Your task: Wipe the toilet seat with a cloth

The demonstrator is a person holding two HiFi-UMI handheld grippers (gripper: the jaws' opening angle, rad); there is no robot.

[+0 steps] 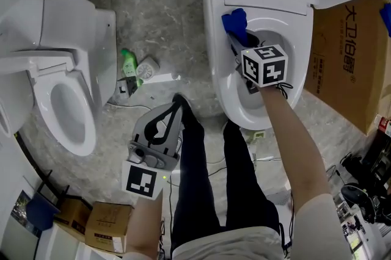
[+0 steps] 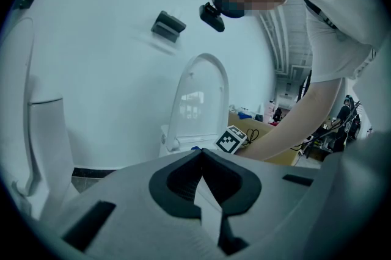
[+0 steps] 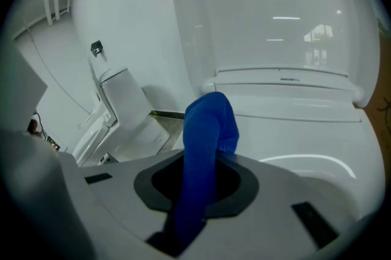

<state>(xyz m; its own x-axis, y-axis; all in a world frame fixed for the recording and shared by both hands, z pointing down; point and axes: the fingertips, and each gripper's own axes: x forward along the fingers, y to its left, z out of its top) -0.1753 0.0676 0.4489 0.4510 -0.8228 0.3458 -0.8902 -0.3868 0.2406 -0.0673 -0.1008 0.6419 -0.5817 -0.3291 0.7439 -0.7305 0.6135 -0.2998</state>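
While I scan from the left, a second toilet (image 1: pixel 61 100) stands unused by the wall. A green bottle (image 1: pixel 127 61) sits on the floor between it and the one I am working on. My left claw (image 1: pixel 178 100) hangs idle low over the floor, clenched tip to tip with nothing between its pads.

Further right, the toilet seat (image 1: pixel 215 75) curves round the bowl, with the lid (image 3: pixel 269 21) raised behind it. The blue cloth (image 1: pixel 234 22) is at the back left of that seat, pinched in my right claw (image 1: pixel 238 42). The claw grasps it so that a folded hump sticks out ahead of the tips.

I judge the cloth soft, light and limp, so it will drape and bunch rather than push flat. A hold close to the working fold should serve best, with that fold pressed down on the glossy, probably slippery seat.

Whether the cloth actually touches the seat I cannot tell. My claw and its marker cube cover the bowl's centre, and my arm hides part of the near rim. A cardboard box (image 1: pixel 348 51) at the far right is cut off by the frame.
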